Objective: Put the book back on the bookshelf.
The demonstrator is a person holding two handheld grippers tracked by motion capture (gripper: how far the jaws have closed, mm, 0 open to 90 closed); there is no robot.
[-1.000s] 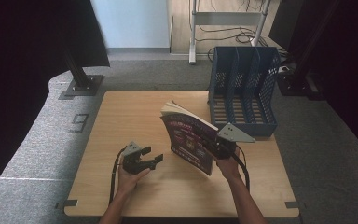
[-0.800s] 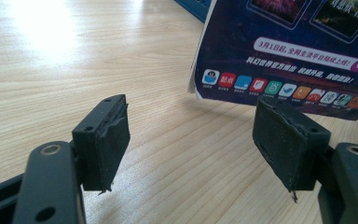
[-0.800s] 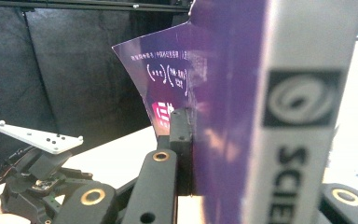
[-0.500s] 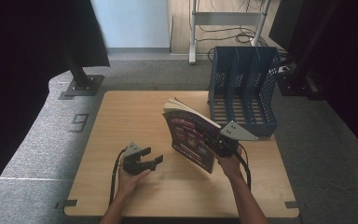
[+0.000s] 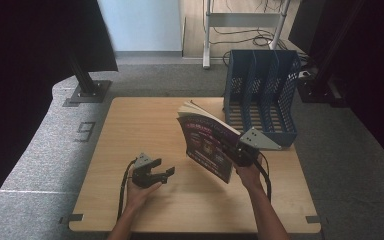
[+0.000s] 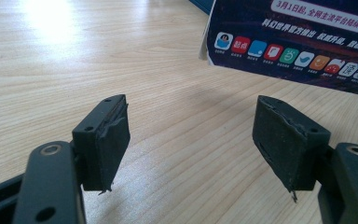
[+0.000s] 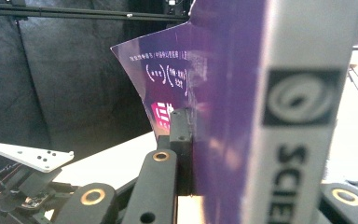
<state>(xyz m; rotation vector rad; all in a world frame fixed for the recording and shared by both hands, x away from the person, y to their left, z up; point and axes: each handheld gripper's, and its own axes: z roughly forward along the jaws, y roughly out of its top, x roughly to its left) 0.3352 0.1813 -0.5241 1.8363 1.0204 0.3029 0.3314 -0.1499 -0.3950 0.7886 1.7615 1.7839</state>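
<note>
A purple magazine stands tilted above the middle of the wooden table, lifted off the surface. My right gripper is shut on its spine edge; in the right gripper view the purple cover and white spine sit clamped between the jaws. My left gripper rests low on the table to the magazine's left, open, with nothing between its pads. The magazine's lower corner shows ahead of it in the left gripper view.
A blue slotted file rack stands at the table's back right, just behind the magazine. Grey carpet surrounds the table, with a black stand base at the back left and dark curtains on both sides.
The right gripper has raised and swung the magazine slightly toward the right and more upright. The left gripper has stayed in place, open.
</note>
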